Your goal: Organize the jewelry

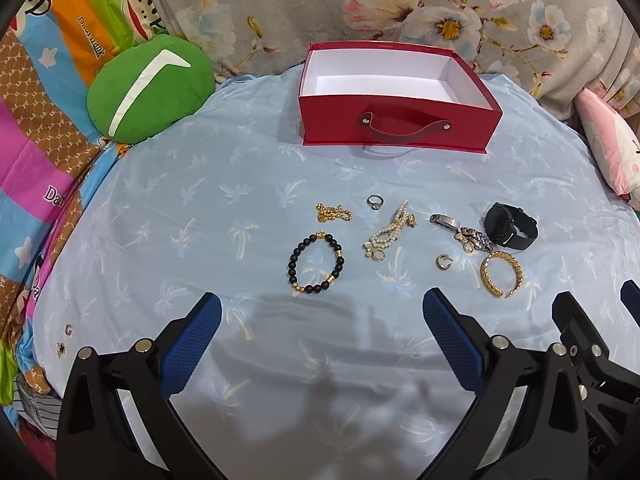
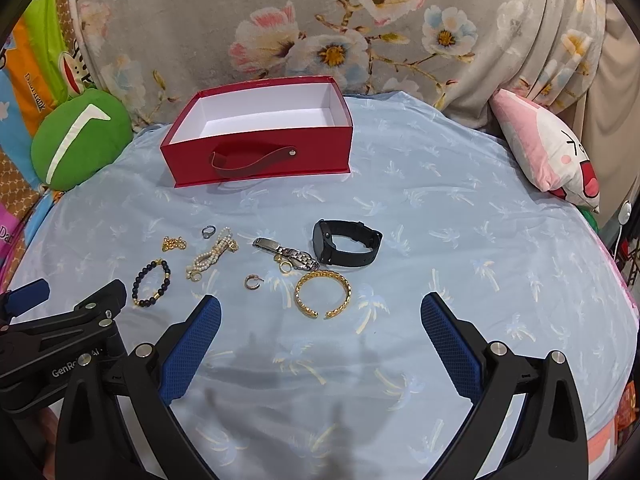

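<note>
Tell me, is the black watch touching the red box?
Apart. The right wrist view shows the black watch lying well in front of the red box, with a wide strip of bare blue sheet between them.

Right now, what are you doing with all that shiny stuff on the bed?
Nothing is picked up yet. A person holds the left gripper and right gripper wide open above the blue sheet. Bracelets, a ring and a black watch lie loose, and the red box behind them is empty.
</note>
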Demonstrator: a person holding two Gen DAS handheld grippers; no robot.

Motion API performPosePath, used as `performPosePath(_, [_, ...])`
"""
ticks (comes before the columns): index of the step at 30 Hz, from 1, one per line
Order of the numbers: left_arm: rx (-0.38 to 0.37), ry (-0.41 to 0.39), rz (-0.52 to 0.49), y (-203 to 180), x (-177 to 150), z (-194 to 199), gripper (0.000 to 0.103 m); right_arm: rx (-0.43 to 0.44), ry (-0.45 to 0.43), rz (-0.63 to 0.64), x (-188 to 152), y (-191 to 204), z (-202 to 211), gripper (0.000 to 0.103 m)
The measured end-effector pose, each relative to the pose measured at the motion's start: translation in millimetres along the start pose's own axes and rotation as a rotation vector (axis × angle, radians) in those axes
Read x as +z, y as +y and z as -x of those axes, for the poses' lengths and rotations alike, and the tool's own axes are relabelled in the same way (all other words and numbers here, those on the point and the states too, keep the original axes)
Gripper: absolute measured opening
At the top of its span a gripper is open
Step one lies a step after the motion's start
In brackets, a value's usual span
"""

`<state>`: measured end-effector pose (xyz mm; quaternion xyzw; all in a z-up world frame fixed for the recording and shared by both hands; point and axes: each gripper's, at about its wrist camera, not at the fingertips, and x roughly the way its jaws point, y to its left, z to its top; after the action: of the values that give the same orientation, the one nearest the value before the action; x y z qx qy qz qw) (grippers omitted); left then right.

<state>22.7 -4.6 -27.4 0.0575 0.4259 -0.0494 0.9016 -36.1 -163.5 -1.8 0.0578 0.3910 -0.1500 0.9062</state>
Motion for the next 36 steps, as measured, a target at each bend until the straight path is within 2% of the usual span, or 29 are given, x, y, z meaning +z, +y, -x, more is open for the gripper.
performPosePath(36, [-0.01, 0.047, 0.016, 0.5, 0.6, -12.0, 0.098, 0.0, 0.017, -0.005, -3.1, 0.2, -8.1, 0.098])
